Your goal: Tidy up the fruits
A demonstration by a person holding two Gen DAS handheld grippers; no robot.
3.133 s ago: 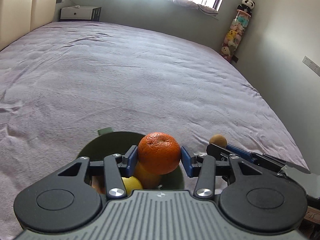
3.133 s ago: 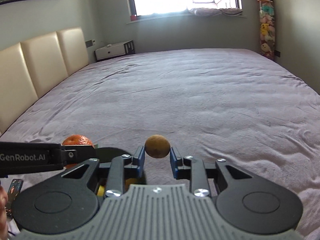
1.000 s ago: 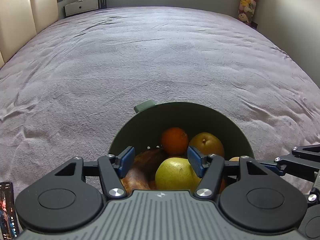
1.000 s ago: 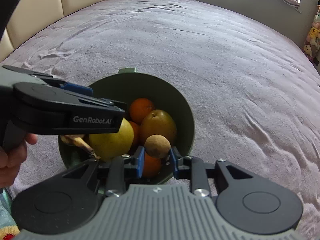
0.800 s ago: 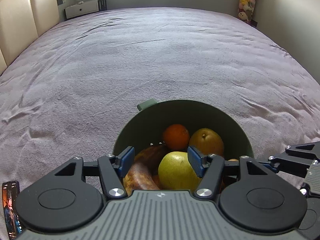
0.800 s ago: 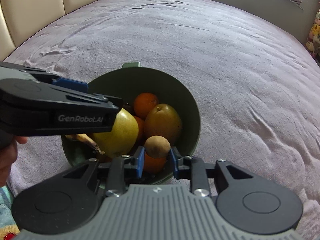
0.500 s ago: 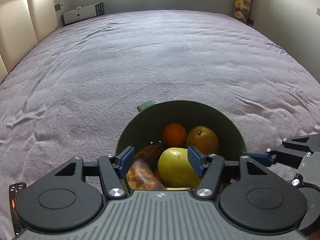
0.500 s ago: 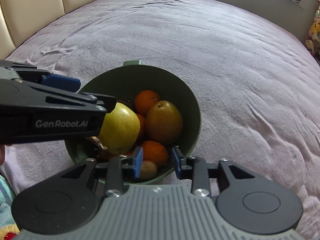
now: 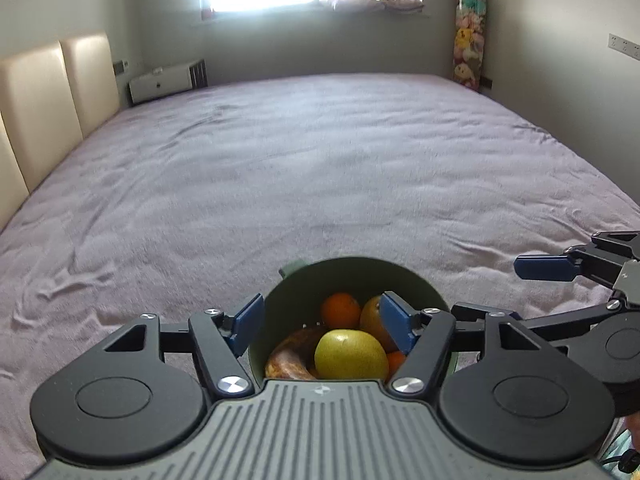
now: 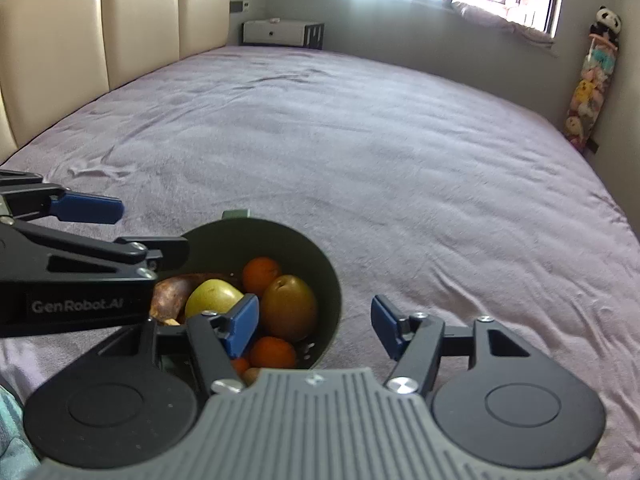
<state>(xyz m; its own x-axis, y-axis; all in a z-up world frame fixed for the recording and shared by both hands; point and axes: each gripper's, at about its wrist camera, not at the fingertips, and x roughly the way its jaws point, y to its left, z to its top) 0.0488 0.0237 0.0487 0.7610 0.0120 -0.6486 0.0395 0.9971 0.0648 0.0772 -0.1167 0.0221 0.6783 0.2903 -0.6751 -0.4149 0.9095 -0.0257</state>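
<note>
A dark green bowl (image 9: 352, 270) (image 10: 320, 256) sits on the purple bed near the front edge. It holds a yellow-green pear (image 9: 350, 354) (image 10: 212, 296), a brown pear (image 10: 288, 306), oranges (image 9: 340, 310) (image 10: 262, 272), a browned banana (image 9: 288, 354) and a small brown fruit (image 10: 251, 376). My left gripper (image 9: 322, 326) is open and empty above the bowl's near side. My right gripper (image 10: 314, 322) is open and empty over the bowl's right rim. The right gripper also shows at the right edge of the left wrist view (image 9: 580, 300).
The purple bedspread (image 9: 320, 168) stretches far ahead. A cream padded headboard (image 10: 100, 28) runs along the left. A white bedside cabinet (image 9: 164, 82) stands at the far wall. Hanging soft toys (image 9: 468, 48) are in the far right corner.
The right gripper opened and dropped the small brown fruit into the bowl. Earlier the left gripper let its orange go there. Both grippers have since lifted and tilted up.
</note>
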